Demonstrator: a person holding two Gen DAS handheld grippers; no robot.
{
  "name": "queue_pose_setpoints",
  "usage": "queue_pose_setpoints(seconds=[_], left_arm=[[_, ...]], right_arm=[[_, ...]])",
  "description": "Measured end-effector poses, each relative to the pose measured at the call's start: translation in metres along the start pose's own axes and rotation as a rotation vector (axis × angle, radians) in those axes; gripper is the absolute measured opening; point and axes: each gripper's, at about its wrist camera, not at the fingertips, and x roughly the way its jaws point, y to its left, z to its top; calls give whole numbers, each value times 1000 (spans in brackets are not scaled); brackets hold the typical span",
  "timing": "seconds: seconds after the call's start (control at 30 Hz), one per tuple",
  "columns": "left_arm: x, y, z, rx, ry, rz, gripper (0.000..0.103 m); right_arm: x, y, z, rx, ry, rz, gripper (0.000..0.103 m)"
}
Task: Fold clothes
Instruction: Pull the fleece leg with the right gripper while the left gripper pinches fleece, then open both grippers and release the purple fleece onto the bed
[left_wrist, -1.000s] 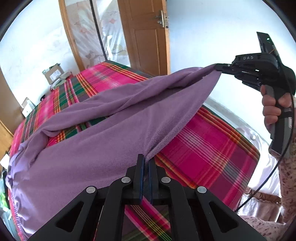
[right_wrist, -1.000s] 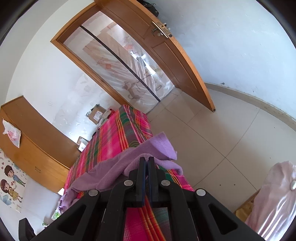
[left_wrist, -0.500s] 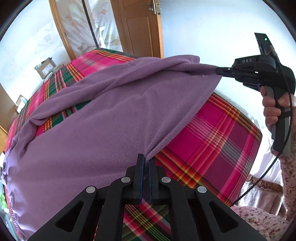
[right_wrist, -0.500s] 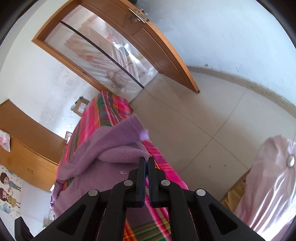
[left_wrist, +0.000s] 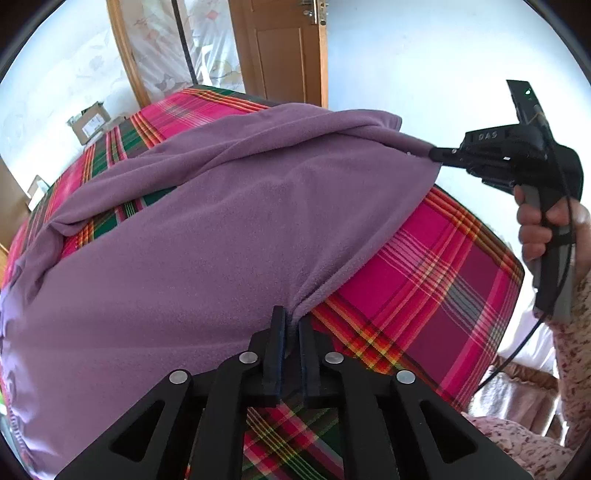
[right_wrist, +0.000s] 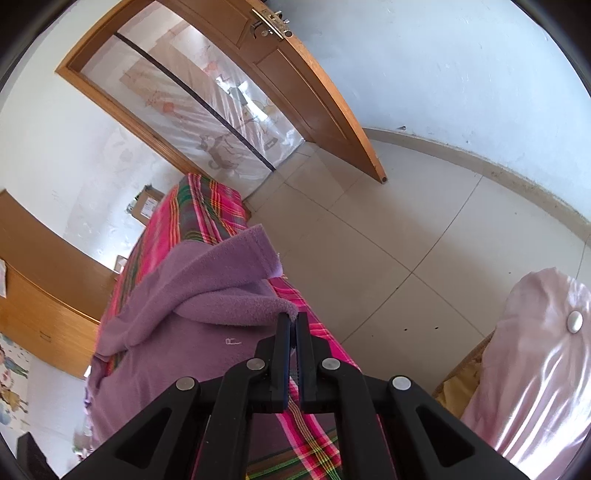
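A purple fleece garment (left_wrist: 207, 236) is stretched over a bed with a pink plaid cover (left_wrist: 436, 266). My left gripper (left_wrist: 291, 321) is shut on the near edge of the fleece. In the left wrist view my right gripper (left_wrist: 434, 153) is held in a hand at the right, shut on another corner and lifting it above the bed. The right wrist view shows that gripper (right_wrist: 293, 319) pinching the purple fleece (right_wrist: 207, 295), with a folded flap standing up behind it. The cloth spans taut between both grippers.
A wooden door (right_wrist: 317, 92) stands open beside a curtained doorway (right_wrist: 207, 110). Tiled floor (right_wrist: 424, 236) lies right of the bed. A pink satin cushion (right_wrist: 535, 362) is at the right. Cardboard boxes (left_wrist: 90, 123) sit beyond the bed. A wooden wardrobe (right_wrist: 37, 288) stands left.
Both grippers have carried the fleece edge farther over the bed; more purple cloth now covers the plaid cover, and the right gripper has dropped lower and come closer.
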Motion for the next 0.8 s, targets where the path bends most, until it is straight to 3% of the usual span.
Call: queue_pose_setpoints(seconds=[0.3, 0.57, 0.8], left_arm=[[-30, 25, -5, -64, -36, -65, 15], [-58, 71, -16, -169, -75, -34, 15], [-83, 116, -23, -249, -108, 44, 15]], right_arm=[[-4, 9, 0, -38, 10, -72, 15], [-4, 14, 0, -36, 7, -144, 18], [-13, 26, 3, -113, 27, -221, 18]])
